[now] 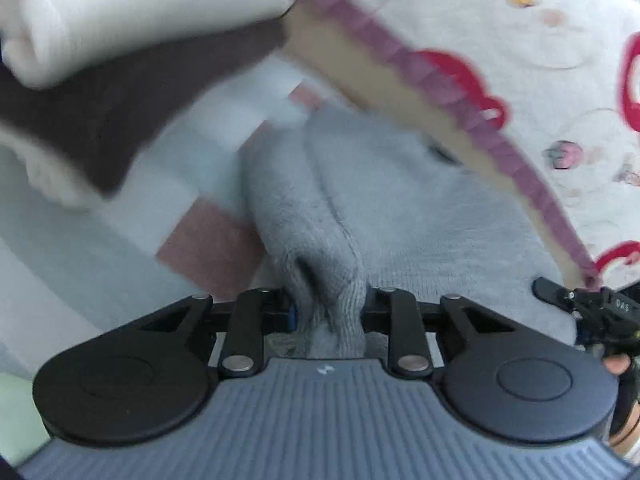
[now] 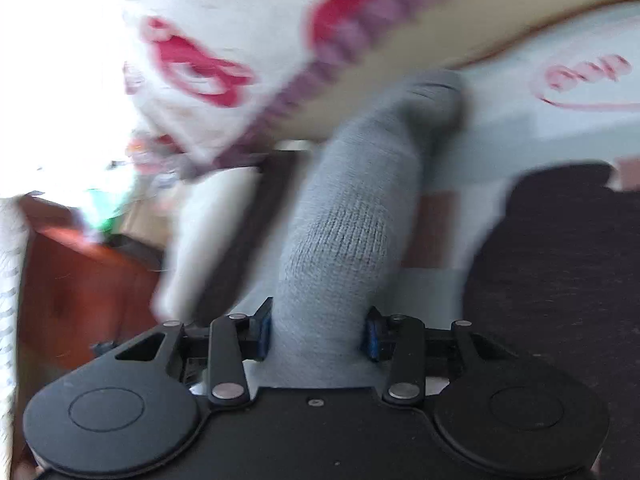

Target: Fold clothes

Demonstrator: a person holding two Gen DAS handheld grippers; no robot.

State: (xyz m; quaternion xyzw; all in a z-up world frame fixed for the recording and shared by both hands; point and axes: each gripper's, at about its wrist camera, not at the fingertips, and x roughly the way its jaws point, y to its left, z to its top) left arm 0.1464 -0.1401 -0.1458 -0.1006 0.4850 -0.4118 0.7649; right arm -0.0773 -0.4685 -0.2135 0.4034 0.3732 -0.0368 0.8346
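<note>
both tools clenched on grey knit garment (image 1: 360,216): left tool (image 1: 326,312) pinches bunched edge, right tool (image 2: 318,332) grips stretched tube.

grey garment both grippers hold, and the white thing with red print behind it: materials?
Grey garment: looks like a soft knit, wool or acrylic; visible stitch rows and a fuzzy nap. Both the left gripper and the right gripper pinch it. White printed cover: probably plush fleece with a matte look and a purple ruffled trim; blur leaves this open.
</note>
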